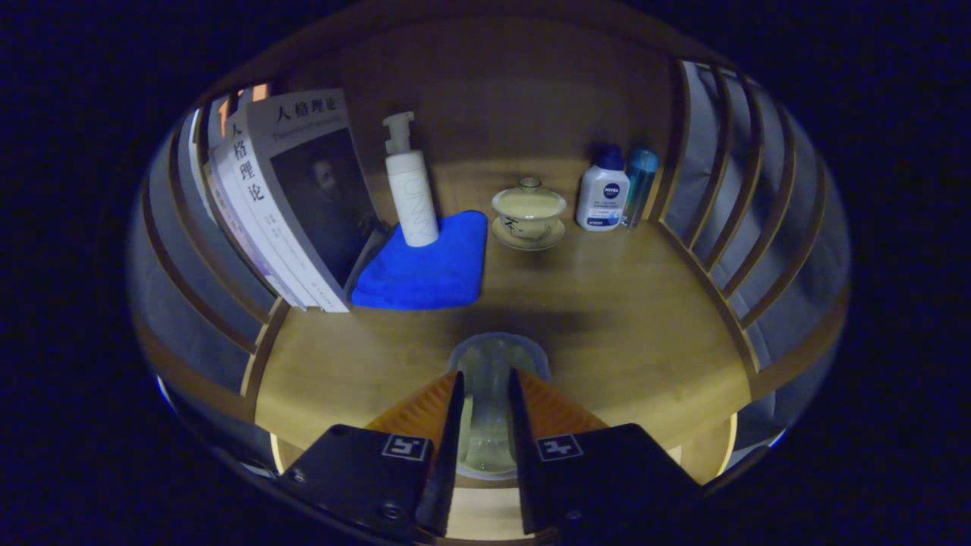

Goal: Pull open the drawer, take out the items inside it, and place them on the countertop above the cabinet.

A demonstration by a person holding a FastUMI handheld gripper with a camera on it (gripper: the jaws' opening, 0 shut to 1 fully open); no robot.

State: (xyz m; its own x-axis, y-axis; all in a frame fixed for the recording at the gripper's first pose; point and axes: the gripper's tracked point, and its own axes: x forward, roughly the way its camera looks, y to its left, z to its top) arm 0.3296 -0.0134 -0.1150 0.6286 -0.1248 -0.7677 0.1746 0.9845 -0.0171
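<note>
Gripper point(485, 387), bottom centre of frame: fingers narrowly apart, both pressed on a clear glass cup point(497, 360) held between them; cup rim shows just ahead of the fingertips, over the wooden counter point(645, 326). Whether the cup base touches the counter: can't tell.

Counter items, beyond the fingers:
- Upper left: books point(292, 205), leaning vs. slatted side rail.
- Left of centre: blue cloth point(425, 269) w/ white pump bottle point(410, 186) upright on it.
- Centre: lidded tea bowl point(529, 212) on saucer.
- Upper right: white lotion bottle point(603, 193), blue bottle point(641, 186) just beside it.
</note>
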